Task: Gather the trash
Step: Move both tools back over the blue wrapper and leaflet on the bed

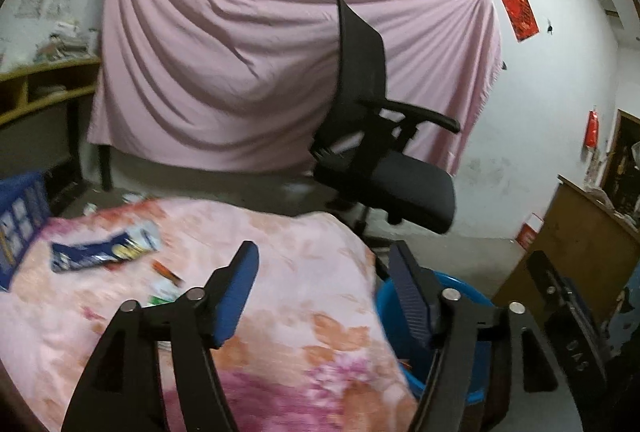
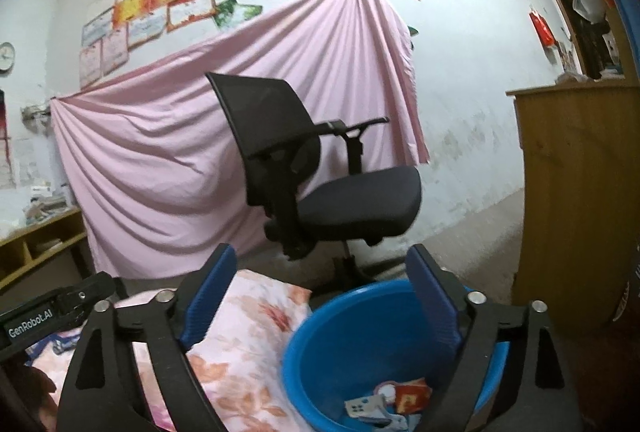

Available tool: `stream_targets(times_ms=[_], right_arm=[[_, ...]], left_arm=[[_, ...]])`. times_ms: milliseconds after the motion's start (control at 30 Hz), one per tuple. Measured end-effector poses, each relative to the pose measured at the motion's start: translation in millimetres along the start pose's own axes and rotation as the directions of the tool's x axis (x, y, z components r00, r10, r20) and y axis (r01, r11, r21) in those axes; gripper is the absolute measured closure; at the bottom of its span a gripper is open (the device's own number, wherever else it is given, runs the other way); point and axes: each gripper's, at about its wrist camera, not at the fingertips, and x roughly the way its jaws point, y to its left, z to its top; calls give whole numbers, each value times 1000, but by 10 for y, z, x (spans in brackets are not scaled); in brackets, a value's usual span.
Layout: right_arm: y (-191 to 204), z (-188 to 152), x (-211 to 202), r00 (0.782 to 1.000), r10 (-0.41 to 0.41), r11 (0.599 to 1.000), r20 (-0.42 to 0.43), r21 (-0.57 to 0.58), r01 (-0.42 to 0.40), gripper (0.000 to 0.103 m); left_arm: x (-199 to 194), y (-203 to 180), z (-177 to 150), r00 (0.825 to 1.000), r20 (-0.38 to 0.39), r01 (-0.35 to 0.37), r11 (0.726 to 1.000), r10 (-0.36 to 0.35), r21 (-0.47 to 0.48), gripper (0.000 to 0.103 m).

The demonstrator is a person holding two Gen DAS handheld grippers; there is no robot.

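Observation:
My left gripper (image 1: 324,252) stands open and empty above a table under a pink floral cloth (image 1: 304,316). On the cloth to its left lie a blue and yellow wrapper (image 1: 104,252), a small orange scrap (image 1: 168,272) and a green and white wrapper (image 1: 164,292). A blue basin (image 1: 390,316) sits at the table's right edge. My right gripper (image 2: 322,256) is open with nothing between its fingers, above the blue basin (image 2: 320,348). Inside the basin lie a red wrapper (image 2: 410,396) and a white and blue wrapper (image 2: 364,406).
A black office chair (image 2: 352,204) stands just behind the table and basin, in front of a pink sheet (image 2: 160,152) hung on the wall. A wooden cabinet (image 2: 580,192) is at the right. A blue crate (image 1: 20,220) and a shelf desk (image 1: 44,88) are at the left.

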Motion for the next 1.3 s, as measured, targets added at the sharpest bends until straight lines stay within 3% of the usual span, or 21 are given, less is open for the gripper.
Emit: stream_targets(times_ms=[67, 267, 467, 700, 867, 1067, 1300], right_arm=[[98, 14, -44, 999, 18, 1000, 26, -6, -18, 1], [397, 57, -190, 991, 88, 996, 106, -43, -83, 0], [713, 41, -295, 974, 152, 985, 169, -109, -135, 0], [1025, -12, -336, 958, 215, 971, 189, -146, -189, 0], [1284, -101, -313, 951, 260, 955, 169, -188, -228, 0], [1572, -196, -259, 942, 305, 937, 139, -218, -271, 0], [1859, -364, -168, 938, 340, 917, 72, -246, -313, 0]], left_arm=[[-76, 105, 29, 999, 26, -19, 1000, 20, -6, 23], [-300, 451, 78, 989, 129, -68, 997, 72, -30, 4], [-534, 747, 91, 967, 229, -110, 993, 115, -35, 3], [-732, 1162, 37, 938, 293, -190, 982, 187, -20, 2], [-800, 1457, -11, 919, 310, -249, 968, 244, -24, 2], [-839, 1773, -84, 913, 297, -274, 960, 280, -62, 2], [-907, 1905, -175, 900, 319, -310, 951, 298, -15, 2]])
